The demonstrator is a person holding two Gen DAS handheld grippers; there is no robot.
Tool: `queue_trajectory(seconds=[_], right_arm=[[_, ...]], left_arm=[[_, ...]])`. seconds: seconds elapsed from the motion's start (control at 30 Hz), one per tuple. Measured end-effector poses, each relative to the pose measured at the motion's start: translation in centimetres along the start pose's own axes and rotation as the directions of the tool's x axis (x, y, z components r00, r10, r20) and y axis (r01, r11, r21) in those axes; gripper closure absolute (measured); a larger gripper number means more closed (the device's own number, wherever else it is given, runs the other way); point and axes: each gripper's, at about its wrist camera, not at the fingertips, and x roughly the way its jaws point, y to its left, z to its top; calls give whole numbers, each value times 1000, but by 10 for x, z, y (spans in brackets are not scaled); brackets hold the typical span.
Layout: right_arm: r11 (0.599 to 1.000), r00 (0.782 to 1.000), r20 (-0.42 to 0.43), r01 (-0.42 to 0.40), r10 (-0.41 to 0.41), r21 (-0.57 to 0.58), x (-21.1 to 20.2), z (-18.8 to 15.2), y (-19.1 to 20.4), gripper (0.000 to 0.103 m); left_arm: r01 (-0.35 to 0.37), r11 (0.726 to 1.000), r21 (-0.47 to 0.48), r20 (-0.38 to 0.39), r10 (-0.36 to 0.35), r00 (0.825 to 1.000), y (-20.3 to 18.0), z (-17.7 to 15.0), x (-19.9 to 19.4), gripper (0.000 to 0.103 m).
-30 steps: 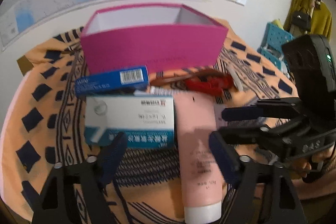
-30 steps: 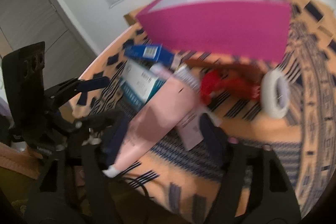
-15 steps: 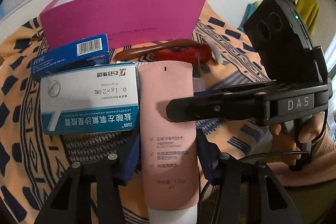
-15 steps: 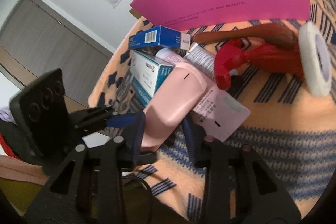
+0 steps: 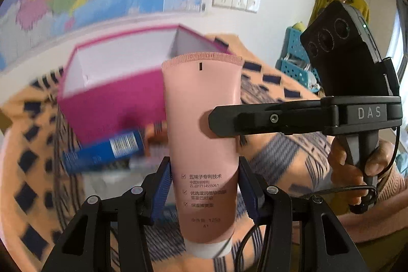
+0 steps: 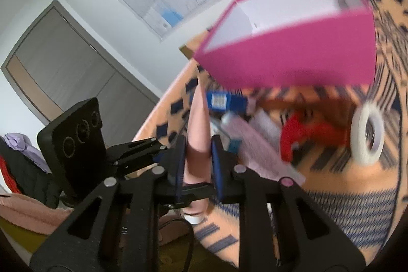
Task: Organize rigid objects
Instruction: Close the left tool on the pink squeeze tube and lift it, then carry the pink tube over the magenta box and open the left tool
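In the left wrist view the left tongs sit at the bottom centre of the frame, their blue pads pinching the lower half of a pink tube from both sides; the tube stands up along the middle of the picture, white cap down, crimped end up, lifted off the worktop. The right tongs reach in from the right edge and one dark finger lies across the tube's right side at mid-height. Behind the tube, in the upper left-centre, stands the open pink box, and a blue carton lies blurred at the left below it. In the right wrist view the right tongs at lower centre are closed on the same tube, seen edge-on between the blue pads, with the left gripper's body at the lower left. The pink box fills the upper right; a red tool and a white tape roll lie on the patterned cloth at the right. The step in hand looks like carrying the tube toward the box with both tongs gripping it. The next move likely calls for lifting the tube above the box's near wall, letting one pair release so the other can lower it inside.
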Motion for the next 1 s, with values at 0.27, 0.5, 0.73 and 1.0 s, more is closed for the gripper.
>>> queue_trajectory(seconds=[0.27,0.5,0.73,1.0], right_arm=[[999,990,142,4,3,-51,-5,57,19,81],[999,971,240,16,-6,-40,0,104,12,81],[1000,963,269,23,-27,21,18,137,-7,81],[991,969,242,17,-49,131,49,150,-40,80]], left_arm=[[-91,990,105,74,83,994,11,60,-6,52],[-201,959,201,107,182,977,28,105,11,52],[-263,933,244,84,250,965,55,126,38,52],[-332,879,344,45,337,940,66,128,74,52]])
